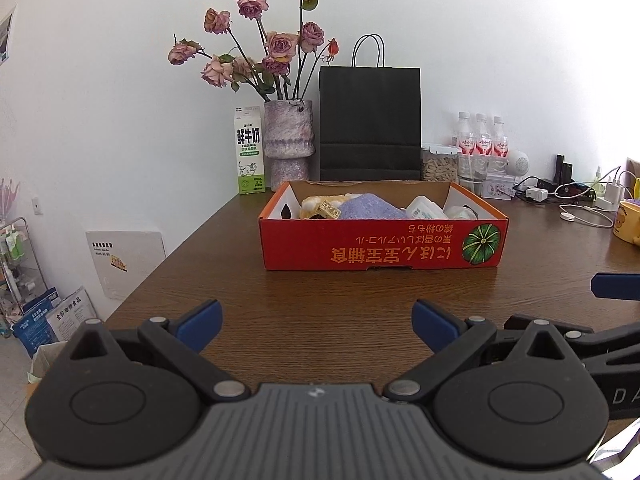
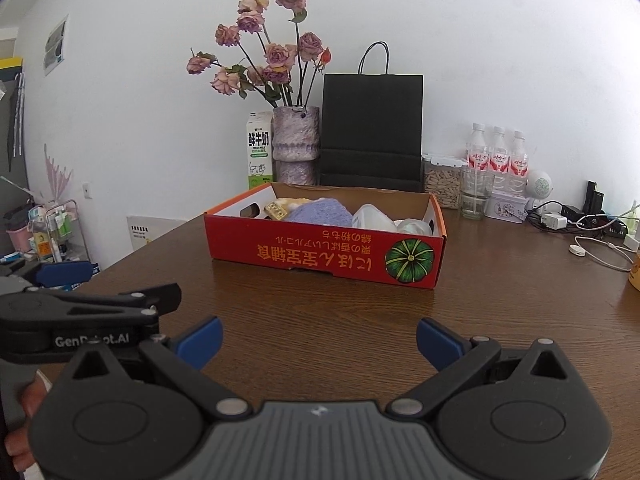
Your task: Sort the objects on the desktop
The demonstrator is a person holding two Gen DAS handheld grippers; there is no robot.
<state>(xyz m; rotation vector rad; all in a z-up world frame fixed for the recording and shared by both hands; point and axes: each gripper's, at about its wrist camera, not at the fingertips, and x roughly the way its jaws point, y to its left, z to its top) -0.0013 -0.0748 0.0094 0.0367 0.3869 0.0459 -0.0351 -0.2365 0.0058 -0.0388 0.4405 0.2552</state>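
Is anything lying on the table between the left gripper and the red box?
Nothing: in the left wrist view, only bare wooden table lies between the open left gripper and the red box. The right wrist view agrees.

Even, soft daylight fills both views — the white wall [image 1: 480,40] looks washed out, shadows stay faint, and fisheye distortion bends and darkens the corners.

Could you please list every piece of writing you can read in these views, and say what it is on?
"鲜牛奶" and "FRESH MILK": milk carton.
"GenR…ot.AI", partly hidden: left gripper.
Orange upside-down print on the red box: not reliably readable.
Water bottles, floor cartons: too small.
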